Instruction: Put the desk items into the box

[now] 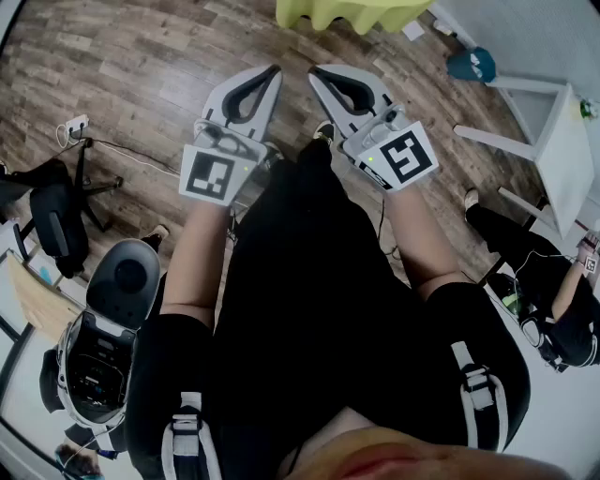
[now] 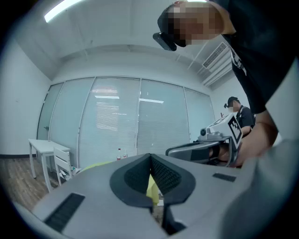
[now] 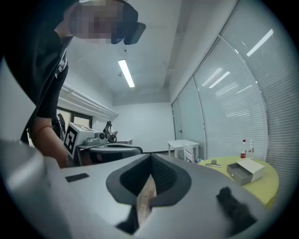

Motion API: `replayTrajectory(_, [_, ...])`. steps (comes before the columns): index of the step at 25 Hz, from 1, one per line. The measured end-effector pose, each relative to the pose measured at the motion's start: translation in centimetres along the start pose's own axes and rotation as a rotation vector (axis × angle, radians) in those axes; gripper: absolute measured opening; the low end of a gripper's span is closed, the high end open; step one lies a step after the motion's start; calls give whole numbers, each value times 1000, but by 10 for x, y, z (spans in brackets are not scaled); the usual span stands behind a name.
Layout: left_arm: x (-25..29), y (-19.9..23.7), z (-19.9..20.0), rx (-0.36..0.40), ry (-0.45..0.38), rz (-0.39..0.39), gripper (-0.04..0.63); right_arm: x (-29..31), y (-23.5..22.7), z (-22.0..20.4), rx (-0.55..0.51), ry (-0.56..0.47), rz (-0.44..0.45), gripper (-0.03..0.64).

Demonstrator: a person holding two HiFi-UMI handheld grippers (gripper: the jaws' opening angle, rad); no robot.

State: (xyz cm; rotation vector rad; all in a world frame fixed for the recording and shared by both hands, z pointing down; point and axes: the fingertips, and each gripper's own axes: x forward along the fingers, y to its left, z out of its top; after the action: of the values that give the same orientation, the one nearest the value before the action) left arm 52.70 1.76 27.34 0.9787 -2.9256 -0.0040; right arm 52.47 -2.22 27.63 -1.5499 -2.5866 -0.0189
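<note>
Your left tool [image 1: 269, 75] and right tool [image 1: 319, 75] both have their jaws together and hold nothing. The box [image 3: 247, 171] sits on the yellow-green counter [image 1: 349, 13] at twelve o'clock, well apart from you. Step closer and spread the jaws before reaching.

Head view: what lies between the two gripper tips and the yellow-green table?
Only bare wooden floor separates the left gripper and right gripper from the yellow-green table, as the head view shows.

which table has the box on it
The yellow-green table, at the right of the right gripper view: the open pale box sits on it. The white table stands farther back.
</note>
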Motion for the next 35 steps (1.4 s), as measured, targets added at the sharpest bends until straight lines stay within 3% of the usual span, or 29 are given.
replayTrajectory(18, [-46, 28, 14, 2, -19, 25, 12, 28, 34, 24, 32, -30, -16, 17])
replayTrajectory(27, [-26, 67, 11, -13, -28, 45, 12, 64, 9, 19, 36, -38, 13, 17])
replayTrajectory(35, [31, 111, 5, 5, -20, 62, 12, 104, -51, 13, 24, -31, 54, 17])
